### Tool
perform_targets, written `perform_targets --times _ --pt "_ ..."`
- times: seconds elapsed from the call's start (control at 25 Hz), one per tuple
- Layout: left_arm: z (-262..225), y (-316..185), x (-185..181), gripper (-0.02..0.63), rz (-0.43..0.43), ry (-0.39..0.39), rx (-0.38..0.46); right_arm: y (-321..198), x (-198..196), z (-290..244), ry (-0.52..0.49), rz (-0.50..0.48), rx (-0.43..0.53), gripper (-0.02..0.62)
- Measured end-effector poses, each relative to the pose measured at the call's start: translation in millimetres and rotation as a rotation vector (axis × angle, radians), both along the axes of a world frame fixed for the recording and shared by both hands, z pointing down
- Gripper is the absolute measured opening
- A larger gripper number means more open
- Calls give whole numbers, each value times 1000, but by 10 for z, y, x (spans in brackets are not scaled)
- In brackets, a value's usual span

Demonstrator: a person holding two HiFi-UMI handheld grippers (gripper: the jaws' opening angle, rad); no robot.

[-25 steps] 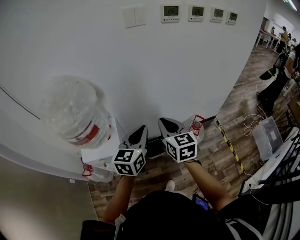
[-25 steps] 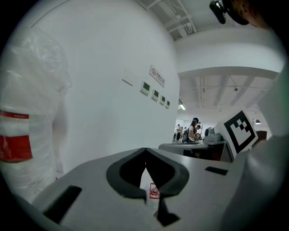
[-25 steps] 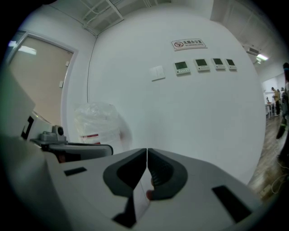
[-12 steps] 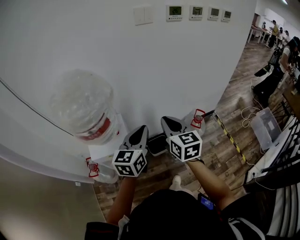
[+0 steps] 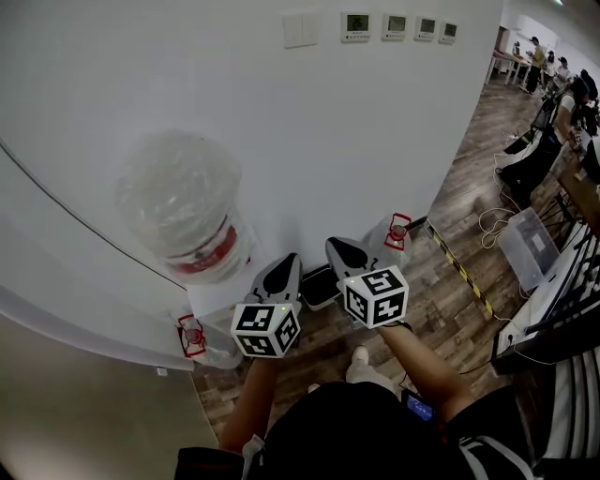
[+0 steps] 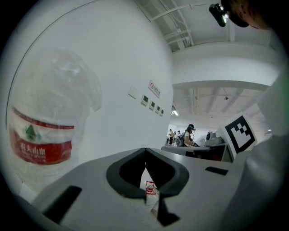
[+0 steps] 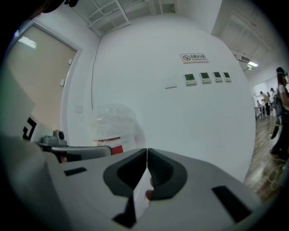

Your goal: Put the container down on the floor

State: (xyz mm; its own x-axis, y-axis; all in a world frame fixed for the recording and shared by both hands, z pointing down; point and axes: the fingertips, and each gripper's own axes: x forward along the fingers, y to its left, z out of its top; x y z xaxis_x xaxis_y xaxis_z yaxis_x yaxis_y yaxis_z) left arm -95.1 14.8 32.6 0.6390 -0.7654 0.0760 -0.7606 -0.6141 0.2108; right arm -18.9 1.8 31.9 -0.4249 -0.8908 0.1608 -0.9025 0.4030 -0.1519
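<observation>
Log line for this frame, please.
left claw: shut, empty | right claw: shut, empty | left floor jug: free | right floor jug: free

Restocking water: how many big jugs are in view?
3: top jug upturned on the dispenser; left floor jug at its base; right floor jug further right along the wall. Others may be hidden.

I can read little for certain. The big water bottle [image 6: 49,113] carries a red label [image 6: 41,146] with white characters and a small green peak emblem, too soft for me to spell out. On the wall, a white sign [image 7: 192,57] shows a red prohibition circle beside characters I cannot read. The wall displays [image 5: 360,23] show lit digits, too small to tell.
</observation>
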Motion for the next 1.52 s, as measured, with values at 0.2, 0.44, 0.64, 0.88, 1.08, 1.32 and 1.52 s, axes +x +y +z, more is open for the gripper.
perform_targets --times 0.2,0.44,0.64,0.88,1.08,1.32,1.52 --pt "14 43 -128 15 2 -23 11 39 -120 16 23 12 6 31" --pt "-10 32 -123 15 12 -21 21 41 -119 -48 36 12 24 29" --pt "-122 -18 -51 15 3 -18 40 -17 -42 -137 26 6 34 29" --pt "-238 -64 169 15 -16 4 44 -20 134 -242 33 -21 42 29" --pt "-249 -29 389 15 -24 9 35 19 352 -267 34 -28 36 29" --pt "-205 29 583 15 -34 4 24 83 547 -256 34 -31 37 29" --pt "-190 58 678 15 -48 -10 19 136 651 -281 57 -29 62 29"
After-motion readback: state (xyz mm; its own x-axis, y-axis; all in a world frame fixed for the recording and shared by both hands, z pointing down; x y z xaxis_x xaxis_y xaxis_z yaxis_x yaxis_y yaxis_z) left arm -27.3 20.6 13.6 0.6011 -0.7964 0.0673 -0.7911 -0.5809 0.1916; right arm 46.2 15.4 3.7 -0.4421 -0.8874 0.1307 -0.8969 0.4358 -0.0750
